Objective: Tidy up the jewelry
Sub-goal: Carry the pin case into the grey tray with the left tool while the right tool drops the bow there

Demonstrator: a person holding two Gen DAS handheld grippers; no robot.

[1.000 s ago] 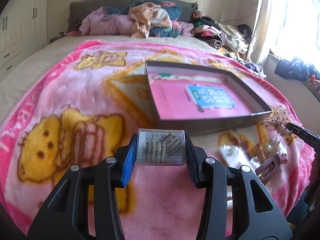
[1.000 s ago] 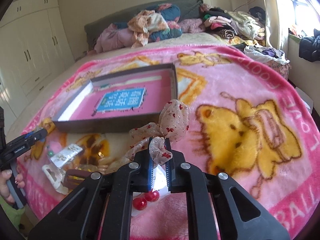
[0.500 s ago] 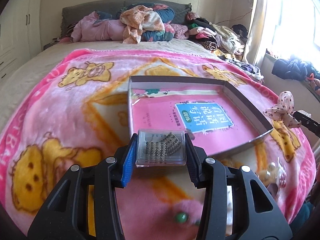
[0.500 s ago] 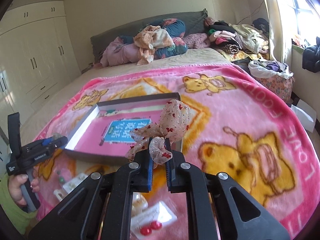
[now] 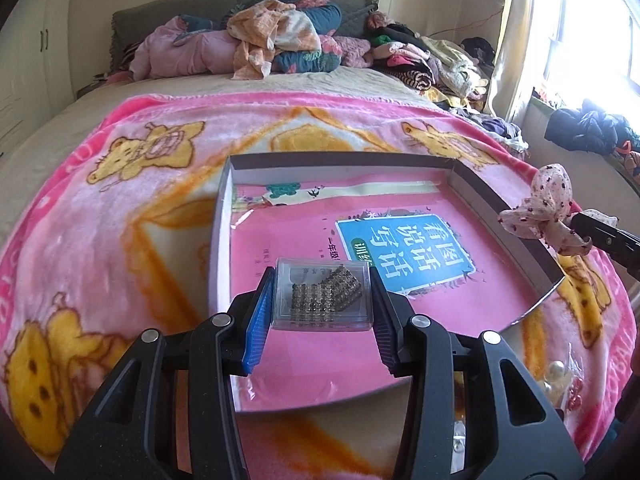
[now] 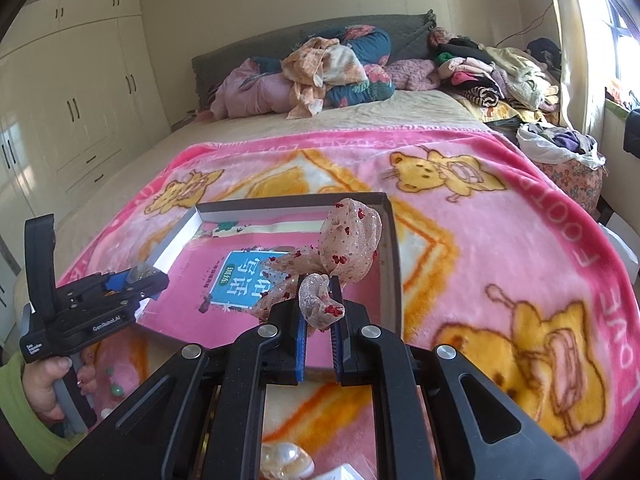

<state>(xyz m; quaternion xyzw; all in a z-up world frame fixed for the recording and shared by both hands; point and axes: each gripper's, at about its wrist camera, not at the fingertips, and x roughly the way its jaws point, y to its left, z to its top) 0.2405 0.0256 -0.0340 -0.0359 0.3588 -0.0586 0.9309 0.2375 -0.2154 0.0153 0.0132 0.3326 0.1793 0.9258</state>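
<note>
My left gripper point(image 5: 322, 300) is shut on a clear plastic case point(image 5: 324, 298) of dark rhinestone jewelry and holds it above the near left part of a shallow cardboard tray point(image 5: 222, 216) with a pink printed bottom. My right gripper point(image 6: 319, 310) is shut on a sheer pink bow with red dots point(image 6: 344, 248), held above the tray's point(image 6: 390, 264) near right side. The bow point(image 5: 548, 210) and right gripper tip show at the right in the left wrist view. The left gripper point(image 6: 136, 280) shows at the left in the right wrist view.
The tray lies on a pink bear-print blanket point(image 5: 120, 208) on a bed. Loose pearls and small jewelry point(image 5: 560, 380) lie near the blanket's front edge; a pearl piece point(image 6: 286, 460) lies below my right gripper. Piled clothes point(image 5: 280, 40) sit at the headboard. Wardrobes point(image 6: 72, 100) stand at the left.
Both grippers have lifted and moved forward with their loads, from in front of the tray to above it. The tray now looks closer and lower in both views.
</note>
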